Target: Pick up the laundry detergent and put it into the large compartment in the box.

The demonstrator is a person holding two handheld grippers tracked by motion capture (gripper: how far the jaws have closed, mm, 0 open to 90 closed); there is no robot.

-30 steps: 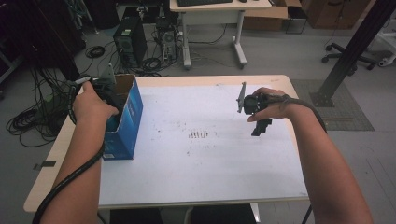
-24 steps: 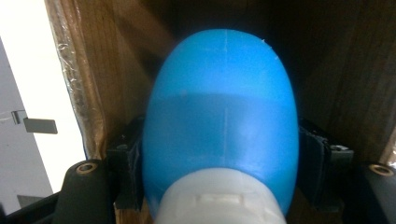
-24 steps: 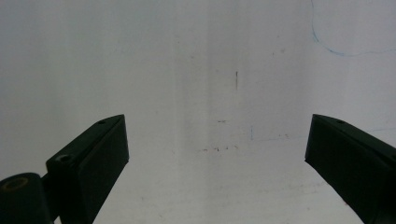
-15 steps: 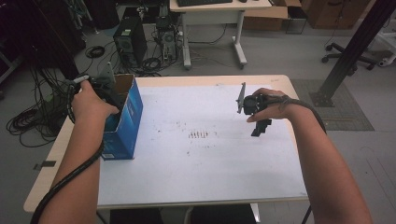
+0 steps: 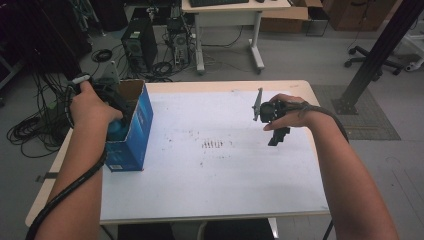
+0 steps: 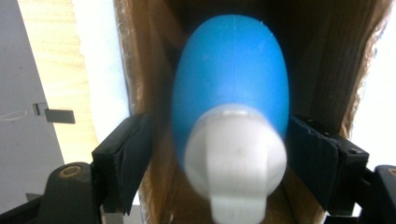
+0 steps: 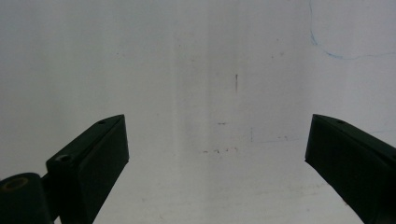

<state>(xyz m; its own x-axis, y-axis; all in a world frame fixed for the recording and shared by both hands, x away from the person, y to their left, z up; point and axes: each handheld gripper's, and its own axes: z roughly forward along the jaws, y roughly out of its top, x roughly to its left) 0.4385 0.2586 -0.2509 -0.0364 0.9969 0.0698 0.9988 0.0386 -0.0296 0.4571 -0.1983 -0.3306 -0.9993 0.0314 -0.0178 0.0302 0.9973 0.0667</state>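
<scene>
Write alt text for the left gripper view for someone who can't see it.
A blue bottle with a white cap sits between the left gripper's two black jaws, inside an open cardboard box. The jaws flank the bottle's sides; contact is unclear. Pale wooden table edge shows at left.

From above, my desk [image 5: 210, 170] is evenly and softly lit, its white top the brightest patch, while the floor toward 10 o'clock sinks into dim shadow. The picture is slightly soft and grainy. In my left gripper view the blue bottle [image 6: 233, 79] and its white cap [image 6: 233, 154] sit too close and blur, with glare at 3 o'clock. My right gripper view is pale, flat and hazy.
</scene>
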